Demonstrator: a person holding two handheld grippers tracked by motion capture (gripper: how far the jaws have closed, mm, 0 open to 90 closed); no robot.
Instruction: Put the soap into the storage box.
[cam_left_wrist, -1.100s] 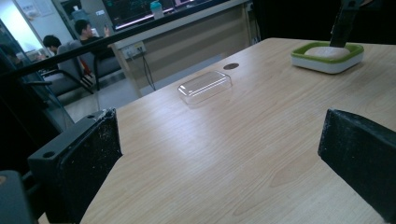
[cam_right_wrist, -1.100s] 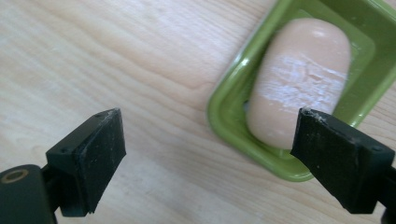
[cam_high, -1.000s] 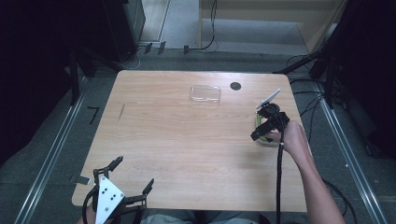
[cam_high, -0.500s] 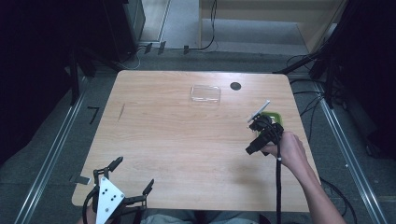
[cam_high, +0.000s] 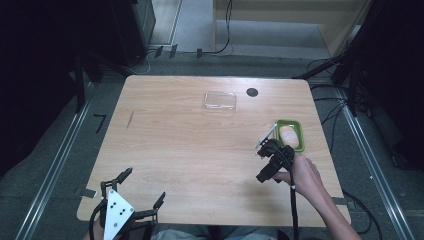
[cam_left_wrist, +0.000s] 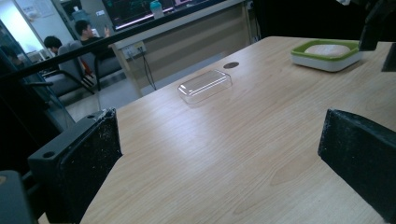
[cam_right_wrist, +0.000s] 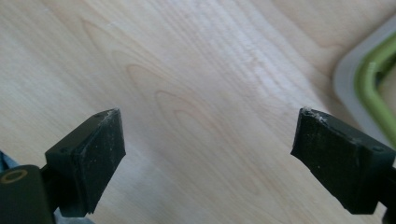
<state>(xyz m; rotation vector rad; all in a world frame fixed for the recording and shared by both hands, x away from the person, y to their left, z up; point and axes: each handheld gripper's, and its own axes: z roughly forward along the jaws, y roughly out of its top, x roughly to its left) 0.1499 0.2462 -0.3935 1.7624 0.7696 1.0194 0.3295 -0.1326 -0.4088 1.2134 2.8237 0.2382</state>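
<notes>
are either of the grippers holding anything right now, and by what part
No, nothing is held. The right gripper is open over bare table beside the green dish; the left gripper is open too, nothing between its fingers.

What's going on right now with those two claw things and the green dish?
Right gripper open, nothing between its fingers, beside the green dish. Left gripper open at the near table edge. Dish holds a pale lump. Clear lid lies apart; nothing in the way.

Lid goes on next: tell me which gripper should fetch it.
Right, probably. The right gripper, fingers open and empty, sits beside the green dish, nearer the clear lid; the left gripper rests at the table's near edge.
</notes>
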